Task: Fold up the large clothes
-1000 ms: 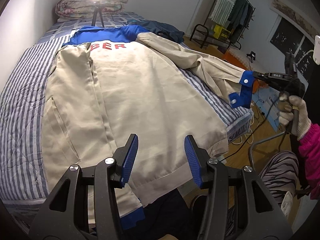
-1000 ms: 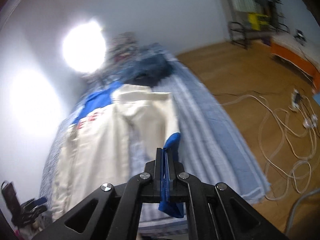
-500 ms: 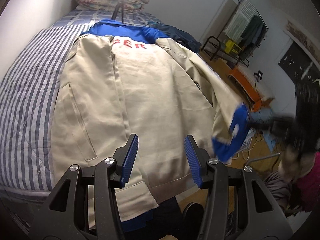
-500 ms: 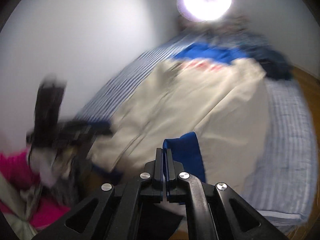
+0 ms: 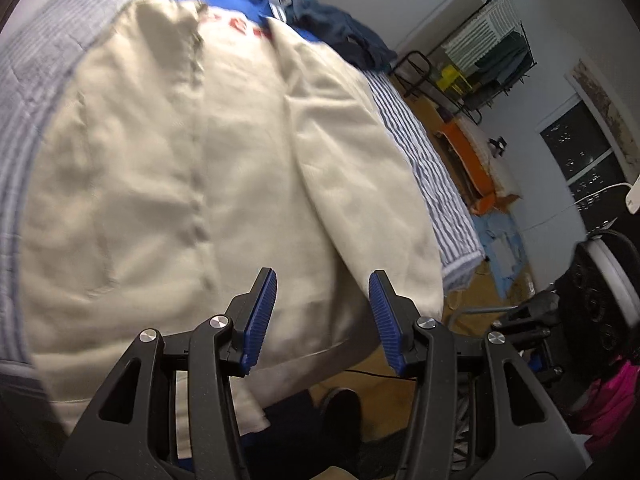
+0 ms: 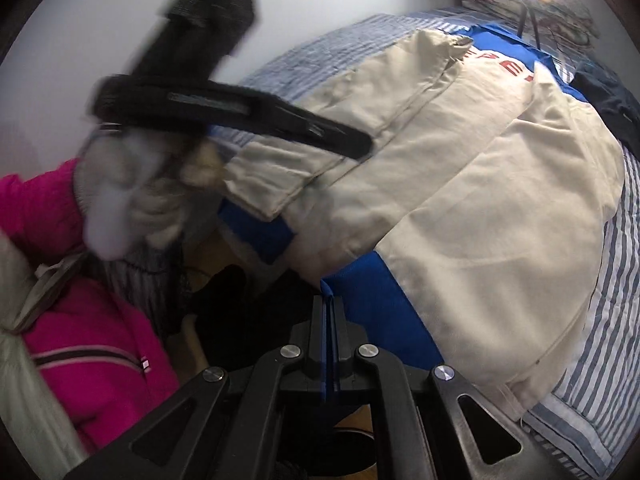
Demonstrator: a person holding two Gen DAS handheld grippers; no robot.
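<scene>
Right wrist view shows the right hand-held gripper (image 6: 329, 312) pinching the blue cuff (image 6: 360, 292) of the soft, light beige jacket (image 6: 460, 184) spread on the bed (image 6: 616, 292) ahead; left hand-held gripper (image 5: 322, 312) hangs spread, empty, above its hem.

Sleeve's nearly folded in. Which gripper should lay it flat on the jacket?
Right. The right gripper is shut on the sleeve's blue cuff, with the sleeve already lying across the beige jacket. The left gripper is open and empty above the hem.
</scene>
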